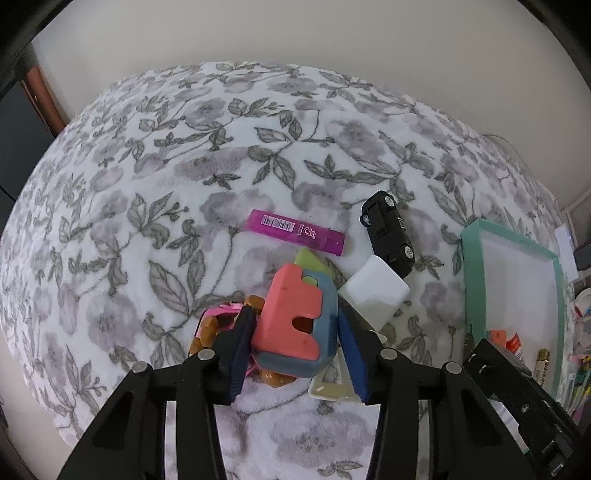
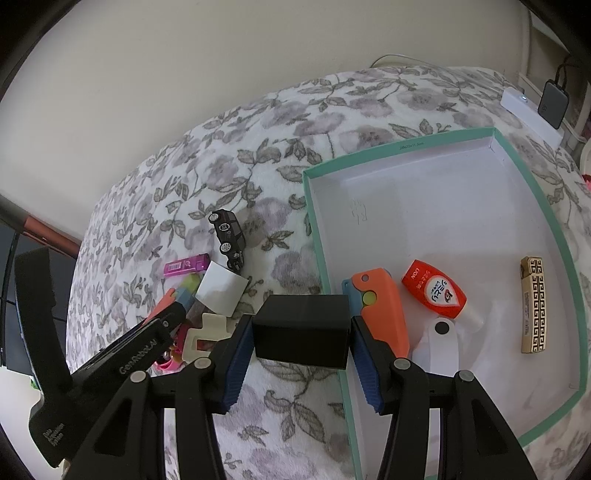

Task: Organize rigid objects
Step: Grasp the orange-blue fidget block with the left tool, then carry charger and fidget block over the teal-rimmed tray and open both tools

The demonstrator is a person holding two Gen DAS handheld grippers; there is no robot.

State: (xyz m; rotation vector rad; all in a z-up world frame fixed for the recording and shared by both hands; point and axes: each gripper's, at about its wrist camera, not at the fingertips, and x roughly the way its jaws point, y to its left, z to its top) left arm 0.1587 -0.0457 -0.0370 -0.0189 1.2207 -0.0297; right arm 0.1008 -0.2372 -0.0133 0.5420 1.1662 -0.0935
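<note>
Right gripper (image 2: 301,356) clamps black box (image 2: 302,329) just left of tray (image 2: 314,206) rim; tray lies rightward. Left gripper (image 1: 293,354) grips pink-blue block (image 1: 295,321), left of tray, farther off.

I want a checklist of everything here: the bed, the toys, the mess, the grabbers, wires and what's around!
Surface: floral blanket.
Job's things: teal box holds red bottle, orange block, patterned bar. Outside: toy car, purple lighter, white block.
Clutter: pink band and amber beads under the pile.
Grippers: left hand-held gripper around pink-and-blue block; right hand-held gripper shut on black box.
Cables: cord at black charger.
Surroundings: cream wall.
</note>
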